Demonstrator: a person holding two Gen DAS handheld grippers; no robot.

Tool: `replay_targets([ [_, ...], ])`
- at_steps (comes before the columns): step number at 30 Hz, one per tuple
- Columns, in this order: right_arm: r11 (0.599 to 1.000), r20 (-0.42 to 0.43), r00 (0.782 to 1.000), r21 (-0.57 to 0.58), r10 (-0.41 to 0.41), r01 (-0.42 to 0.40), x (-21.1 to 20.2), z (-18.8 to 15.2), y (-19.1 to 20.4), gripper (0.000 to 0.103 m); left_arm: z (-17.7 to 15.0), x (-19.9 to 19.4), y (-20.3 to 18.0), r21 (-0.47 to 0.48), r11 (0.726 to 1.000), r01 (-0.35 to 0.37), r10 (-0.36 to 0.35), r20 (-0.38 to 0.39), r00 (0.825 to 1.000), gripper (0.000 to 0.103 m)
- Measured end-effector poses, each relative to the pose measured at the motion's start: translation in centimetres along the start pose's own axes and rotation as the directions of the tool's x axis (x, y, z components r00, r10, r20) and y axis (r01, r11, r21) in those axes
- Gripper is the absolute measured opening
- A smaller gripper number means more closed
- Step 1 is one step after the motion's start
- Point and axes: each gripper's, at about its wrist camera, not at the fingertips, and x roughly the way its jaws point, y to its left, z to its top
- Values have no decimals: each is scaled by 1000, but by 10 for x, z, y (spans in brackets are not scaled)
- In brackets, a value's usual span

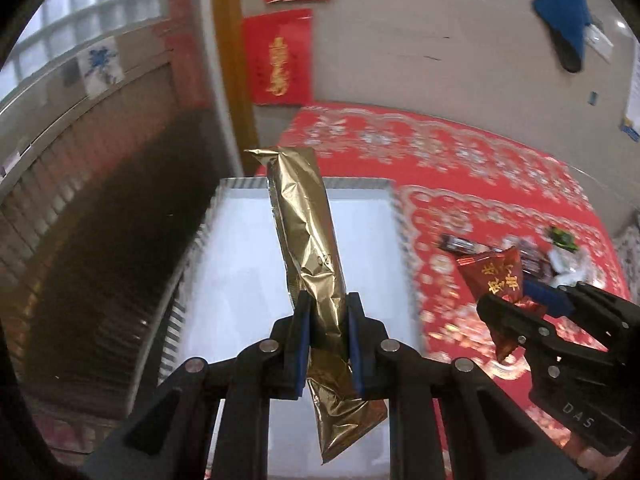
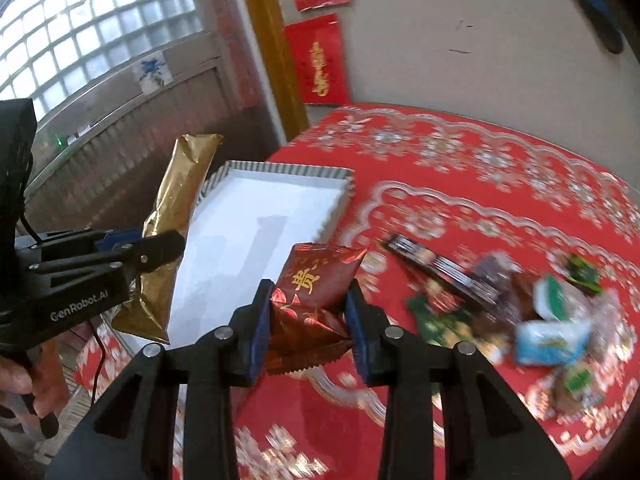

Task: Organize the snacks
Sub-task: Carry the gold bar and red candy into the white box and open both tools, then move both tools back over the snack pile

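While clamped crosswise in the left gripper (image 1: 328, 320), gold packet (image 1: 308, 232) above the white tray (image 1: 360, 200); red packet (image 2: 316, 292) pinched in the right gripper (image 2: 310, 312)

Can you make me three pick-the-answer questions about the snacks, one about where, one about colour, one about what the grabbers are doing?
1. Where is the white tray?
A. On the table with the red patterned cloth
B. On the floor
C. Hanging on the wall

2. What colour is the long packet in the left gripper?
A. Blue
B. Gold
C. Green

3. What is the right gripper doing?
A. Hanging open with nothing in it
B. Pushing the tray
C. Squeezing a dark red packet

Answers:
1 A, the tray sits on the cloth near the table's left edge.
2 B, the shiny wrapper between the pads is gold.
3 C, both pads press the sides of the red packet with gold writing.
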Motion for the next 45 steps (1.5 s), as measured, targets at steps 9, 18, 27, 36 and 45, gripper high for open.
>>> replay_targets([
  [9, 1000, -38, 999, -22, -5, 4, 61, 42, 27, 33, 30, 56, 43, -65, 997, -44, 41, -43, 998, 16],
  [18, 1000, -114, 993, -12, -23, 22, 136, 74, 24, 33, 50, 111, 67, -111, 992, -62, 52, -93, 994, 16],
  [27, 999, -185, 982, -14, -33, 31, 182, 72, 19, 35, 50, 140, 71, -84, 990, -115, 106, -110, 988, 21],
  [36, 1000, -157, 987, -5, -22, 21, 171, 70, 20, 53, 49, 128, 73, -103, 988, -118, 111, -72, 991, 70],
  [45, 1000, -84, 996, 16, 9, -7, 119, 65, 17, 53, 39, 69, 49, -81, 990, -114, 117, 27, 993, 80],
])
